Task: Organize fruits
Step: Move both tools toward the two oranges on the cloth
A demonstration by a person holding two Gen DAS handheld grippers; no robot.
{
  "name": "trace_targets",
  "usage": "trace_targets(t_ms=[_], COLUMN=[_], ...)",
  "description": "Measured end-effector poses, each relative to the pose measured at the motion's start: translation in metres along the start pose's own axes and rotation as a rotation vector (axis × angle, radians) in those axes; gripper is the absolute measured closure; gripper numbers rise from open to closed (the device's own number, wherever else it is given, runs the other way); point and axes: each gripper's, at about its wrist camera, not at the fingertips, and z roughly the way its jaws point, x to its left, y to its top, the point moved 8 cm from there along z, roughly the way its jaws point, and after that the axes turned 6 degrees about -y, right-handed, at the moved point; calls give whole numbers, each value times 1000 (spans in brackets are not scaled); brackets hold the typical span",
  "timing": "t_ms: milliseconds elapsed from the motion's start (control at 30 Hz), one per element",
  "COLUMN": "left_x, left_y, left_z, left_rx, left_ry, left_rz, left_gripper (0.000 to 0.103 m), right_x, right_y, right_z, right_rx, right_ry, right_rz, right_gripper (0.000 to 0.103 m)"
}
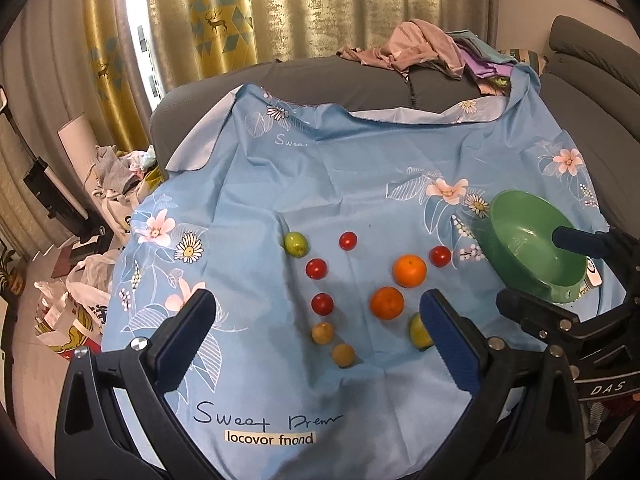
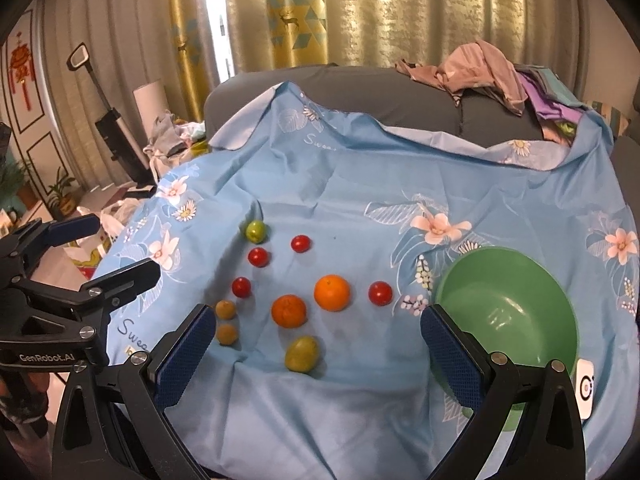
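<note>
Green plastic bowl (image 2: 508, 312) seen empty at cloth's right | fruits, incl. oranges (image 2: 289, 311), spread on blue floral cloth (image 2: 340, 184) | left gripper (image 1: 316, 344) and right gripper (image 2: 316, 344) held wide, nothing gripped | step judged: first pick pending; descent over one fruit required

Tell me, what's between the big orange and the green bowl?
One red tomato sits between the orange and green bowl, clearest in the right wrist view.

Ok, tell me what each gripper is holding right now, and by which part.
Nothing is held. The left gripper and the right gripper are both open above the blue cloth; the fruits lie loose on it and the green bowl is empty.
</note>
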Motion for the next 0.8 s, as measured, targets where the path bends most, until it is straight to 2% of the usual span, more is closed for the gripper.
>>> trace_targets(t_ms=[800], left_x=[-4], left_y=[-2], left_z=[-2], left_rx=[1], left_ry=[-2], left_rz=[11], left_gripper=[1], right_x=[6], right_y=[5], right_z=[-8], right_rx=[-10], right_ry=[8], right_rz=[-14], right_gripper=[0])
